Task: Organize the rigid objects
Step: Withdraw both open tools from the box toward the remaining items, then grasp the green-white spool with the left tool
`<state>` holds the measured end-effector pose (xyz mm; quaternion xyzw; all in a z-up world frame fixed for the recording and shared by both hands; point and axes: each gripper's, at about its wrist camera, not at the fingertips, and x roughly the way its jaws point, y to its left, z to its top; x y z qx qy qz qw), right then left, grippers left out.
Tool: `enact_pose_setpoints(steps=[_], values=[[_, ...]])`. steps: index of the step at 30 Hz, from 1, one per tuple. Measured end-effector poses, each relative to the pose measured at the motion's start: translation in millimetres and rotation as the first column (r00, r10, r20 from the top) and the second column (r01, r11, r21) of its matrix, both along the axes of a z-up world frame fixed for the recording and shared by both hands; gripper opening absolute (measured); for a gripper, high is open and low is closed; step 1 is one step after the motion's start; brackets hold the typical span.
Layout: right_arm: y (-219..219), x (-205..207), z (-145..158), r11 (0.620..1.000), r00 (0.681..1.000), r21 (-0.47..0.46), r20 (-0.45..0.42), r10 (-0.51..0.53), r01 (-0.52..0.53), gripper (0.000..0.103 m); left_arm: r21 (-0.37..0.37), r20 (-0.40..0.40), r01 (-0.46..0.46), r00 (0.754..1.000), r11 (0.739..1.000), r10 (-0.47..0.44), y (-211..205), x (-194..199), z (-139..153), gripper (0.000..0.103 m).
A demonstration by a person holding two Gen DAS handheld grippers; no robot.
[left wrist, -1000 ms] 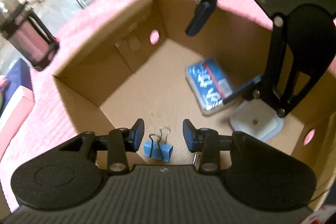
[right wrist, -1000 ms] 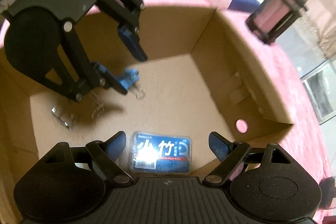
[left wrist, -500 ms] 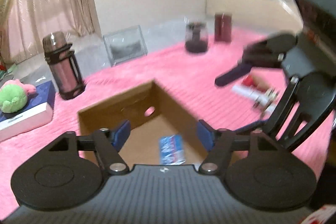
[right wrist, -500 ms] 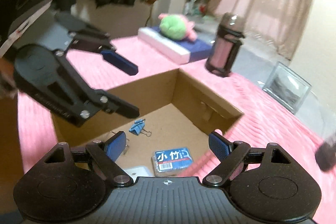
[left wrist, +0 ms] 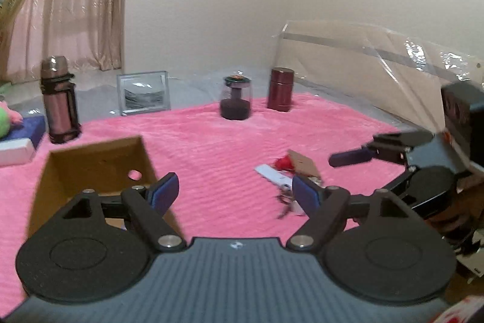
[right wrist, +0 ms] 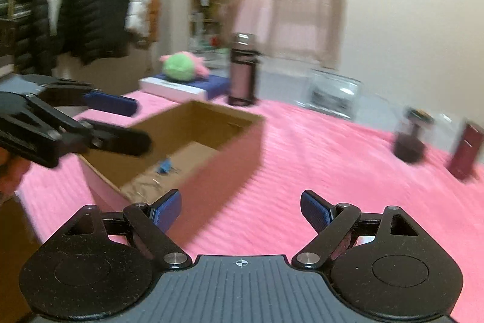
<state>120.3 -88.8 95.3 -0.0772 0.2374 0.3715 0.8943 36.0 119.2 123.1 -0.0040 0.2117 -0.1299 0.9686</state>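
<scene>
- Cardboard box [right wrist: 193, 141], left of centre in the right wrist view, already holds a blue binder clip [right wrist: 165, 165] on its matte brown floor; part of the sorting looks done.
- Left hand-held gripper [left wrist: 233, 192] has just been opening; its blue pads are spread with nothing between them.
- Loose pile [left wrist: 290, 171] right of centre on the fuzzy pink blanket [left wrist: 211, 141] remains: a flat white strip, a red bit, a tan card, small metal pieces.
- Right hand-held gripper [right wrist: 240, 209] is spread and empty.
</scene>
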Motion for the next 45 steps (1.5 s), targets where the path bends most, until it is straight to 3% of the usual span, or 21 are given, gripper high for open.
enact_pose_setpoints(steps=[4,8,13,20,30,45], values=[[-47,-8,-23,0.992,0.99,0.009,-0.066,-0.126,0.127,0.083,-0.012,-0.005,-0.008,1.0,1.0,0.008,-29,-4,-17,0.081],[-90,-14,-39,0.961,0.956,0.02,-0.103,-0.274,0.277,0.083,-0.011,-0.007,-0.028,1.0,1.0,0.028,-54,0,-37,0.081],[-122,-16,-47,0.925,0.921,0.024,-0.115,-0.373,0.378,0.083,0.014,-0.048,-0.02,0.999,1.0,0.021,-82,11,-64,0.081],[-141,-14,-58,0.911,0.908,0.029,-0.102,-0.406,0.411,0.083,-0.01,-0.116,-0.067,0.991,0.998,0.065,-104,32,-94,0.08],[-157,16,-75,0.899,0.897,0.042,-0.105,-0.43,0.436,0.083,0.008,-0.153,-0.129,0.98,0.992,0.129,-137,63,-125,0.078],[-183,58,-108,0.893,0.885,0.019,-0.143,-0.442,0.449,0.083,0.03,-0.162,-0.144,0.976,0.989,0.147,-190,117,-160,0.06]])
